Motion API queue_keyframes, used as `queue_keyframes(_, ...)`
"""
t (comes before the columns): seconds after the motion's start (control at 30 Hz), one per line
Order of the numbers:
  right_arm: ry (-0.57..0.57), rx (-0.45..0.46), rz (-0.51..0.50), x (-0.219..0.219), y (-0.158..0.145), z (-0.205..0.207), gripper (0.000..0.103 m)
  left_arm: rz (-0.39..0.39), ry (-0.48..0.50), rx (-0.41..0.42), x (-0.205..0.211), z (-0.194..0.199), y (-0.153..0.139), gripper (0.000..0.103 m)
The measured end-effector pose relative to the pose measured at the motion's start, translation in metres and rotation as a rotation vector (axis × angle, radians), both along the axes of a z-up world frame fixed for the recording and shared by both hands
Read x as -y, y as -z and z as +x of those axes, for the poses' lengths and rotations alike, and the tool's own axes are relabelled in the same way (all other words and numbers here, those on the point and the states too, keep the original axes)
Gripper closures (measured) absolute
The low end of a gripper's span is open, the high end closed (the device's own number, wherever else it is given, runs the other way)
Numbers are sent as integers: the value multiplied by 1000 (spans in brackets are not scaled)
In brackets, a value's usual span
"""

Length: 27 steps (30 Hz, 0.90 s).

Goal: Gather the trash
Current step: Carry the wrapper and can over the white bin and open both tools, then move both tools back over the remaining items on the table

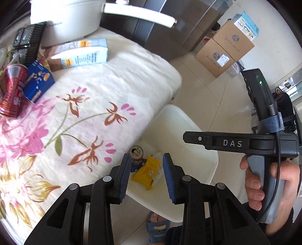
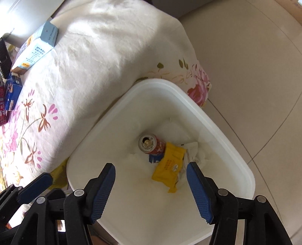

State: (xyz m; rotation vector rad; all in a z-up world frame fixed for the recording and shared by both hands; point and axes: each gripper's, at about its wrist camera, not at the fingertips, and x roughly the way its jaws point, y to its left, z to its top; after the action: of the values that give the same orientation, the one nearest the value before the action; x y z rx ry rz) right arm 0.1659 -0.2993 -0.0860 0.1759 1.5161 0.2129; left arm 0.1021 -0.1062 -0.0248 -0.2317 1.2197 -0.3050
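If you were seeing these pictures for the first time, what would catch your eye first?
Probably the white bin on the floor beside the table, with a red can and a yellow packet lying in it. Both grippers, left and right, hover open and empty above it. Next, the flowered tablecloth, where a red cup and two boxes still lie.

White pot (image 1: 69,17) at far end of floral tablecloth (image 1: 113,98); cardboard boxes (image 1: 224,50) stacked on floor beyond it.

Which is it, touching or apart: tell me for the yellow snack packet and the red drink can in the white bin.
Touching. The right wrist view shows the yellow snack packet overlapping the red drink can, no gap.
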Motion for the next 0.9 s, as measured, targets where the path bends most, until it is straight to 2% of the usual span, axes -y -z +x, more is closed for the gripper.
queue_keyframes(0.1, 21, 50, 9, 2, -15, 3, 35, -4, -42, 39, -20, -1, -19, 60)
queue_keyframes(0.2, 56, 114, 3, 4, -34, 2, 35, 32, -92, 82, -45, -4, -36, 52)
queue_keyframes(0.3, 100, 204, 16, 0, -52, -1, 34, 55, -147, 107, -80, 0, -48, 49)
queue_keyframes(0.4, 135, 262, 70, -6, -66, 6, 30, 52, -219, 105, -122, -2, -55, 48)
queue_keyframes(0.57, 189, 252, 205, -17, -72, 15, 30, 30, -377, 68, -187, 4, -52, 48)
queue_keyframes(0.63, 208, 232, 252, -34, -68, 16, 30, 14, -421, 61, -209, 4, -53, 48)
queue_keyframes(0.77, 225, 207, 293, -62, -68, 22, 30, 19, -440, 47, -228, 10, -51, 42)
queue_keyframes(0.9, 196, 207, 333, -91, -72, 27, 27, 33, -443, 33, -233, 22, -41, 36)
